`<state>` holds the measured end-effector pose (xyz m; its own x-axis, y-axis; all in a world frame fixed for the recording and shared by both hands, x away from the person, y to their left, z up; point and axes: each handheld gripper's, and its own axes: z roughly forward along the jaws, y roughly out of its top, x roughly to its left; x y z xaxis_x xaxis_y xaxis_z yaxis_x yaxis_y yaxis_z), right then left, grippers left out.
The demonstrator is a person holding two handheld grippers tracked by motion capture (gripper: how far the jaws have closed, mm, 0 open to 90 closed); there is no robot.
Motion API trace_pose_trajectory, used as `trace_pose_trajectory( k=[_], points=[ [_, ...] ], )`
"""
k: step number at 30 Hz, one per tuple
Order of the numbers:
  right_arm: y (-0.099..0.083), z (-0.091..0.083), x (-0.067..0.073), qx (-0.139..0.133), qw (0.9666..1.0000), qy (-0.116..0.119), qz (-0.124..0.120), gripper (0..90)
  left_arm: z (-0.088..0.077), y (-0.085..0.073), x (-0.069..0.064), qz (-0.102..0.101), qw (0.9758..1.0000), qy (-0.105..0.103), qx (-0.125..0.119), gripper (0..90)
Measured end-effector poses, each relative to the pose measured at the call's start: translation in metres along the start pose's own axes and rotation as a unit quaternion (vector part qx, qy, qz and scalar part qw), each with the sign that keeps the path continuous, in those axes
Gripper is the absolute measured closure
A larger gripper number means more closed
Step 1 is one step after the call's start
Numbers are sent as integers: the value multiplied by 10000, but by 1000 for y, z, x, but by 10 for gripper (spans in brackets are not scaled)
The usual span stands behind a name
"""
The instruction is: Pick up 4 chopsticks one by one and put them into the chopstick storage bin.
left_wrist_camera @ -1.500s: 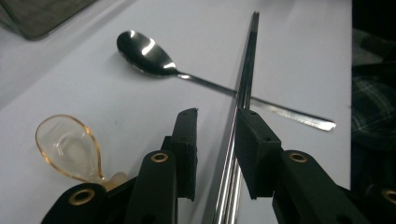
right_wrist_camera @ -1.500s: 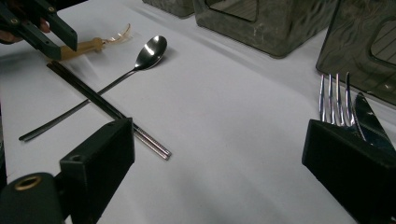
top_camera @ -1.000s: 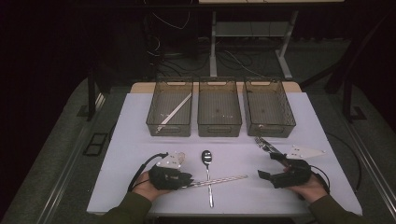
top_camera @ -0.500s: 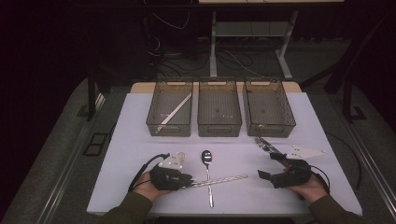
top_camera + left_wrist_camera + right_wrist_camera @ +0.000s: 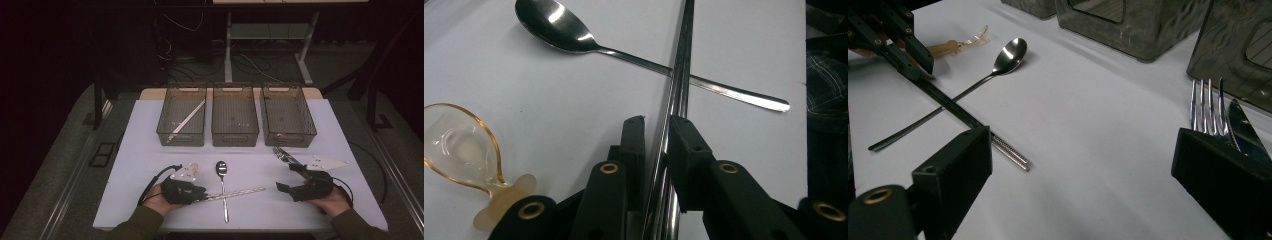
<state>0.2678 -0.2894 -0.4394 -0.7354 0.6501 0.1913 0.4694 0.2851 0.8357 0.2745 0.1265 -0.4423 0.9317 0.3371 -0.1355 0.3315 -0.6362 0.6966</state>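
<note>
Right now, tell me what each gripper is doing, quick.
Left gripper: closed on the metal chopsticks, which lie across the spoon.
Right gripper: open, holding nothing; the fork lies just ahead.

L gripper [image 5: 199,192] clamped (R gripper [image 5: 289,177] agape)

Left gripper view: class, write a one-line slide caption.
Left gripper shut on metal chopsticks lying across a steel spoon, with an amber plastic spoon alongside.
</note>
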Motion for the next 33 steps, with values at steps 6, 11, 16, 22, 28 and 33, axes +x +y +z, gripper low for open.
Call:
trace_pose_trajectory(
  k=[6, 11, 16, 22, 28, 33],
  points=[
    [0, 0, 0, 2, 10000, 0, -1, 95, 2, 0, -1, 20, 10000, 7, 47, 765],
    [0, 0, 0, -1, 10000, -2, 1, 95, 5, 0, 0, 48, 9999, 1, 126, 766],
    [0, 0, 0, 3, 10000, 1, 5, 95, 7, 1, 0, 104, 9999, -7, 74, 767],
    [0, 0, 0, 0, 10000, 2, 2, 95, 8, 1, -2, 141, 9999, 18, 56, 783],
    [0, 1, 0, 1, 10000, 2, 0, 95, 10, 3, -1, 203, 9998, -1, 84, 806],
    [0, 1, 0, 10, 10000, 4, -12, 95, 13, 6, -3, 241, 9997, -50, 97, 783]
  ],
)
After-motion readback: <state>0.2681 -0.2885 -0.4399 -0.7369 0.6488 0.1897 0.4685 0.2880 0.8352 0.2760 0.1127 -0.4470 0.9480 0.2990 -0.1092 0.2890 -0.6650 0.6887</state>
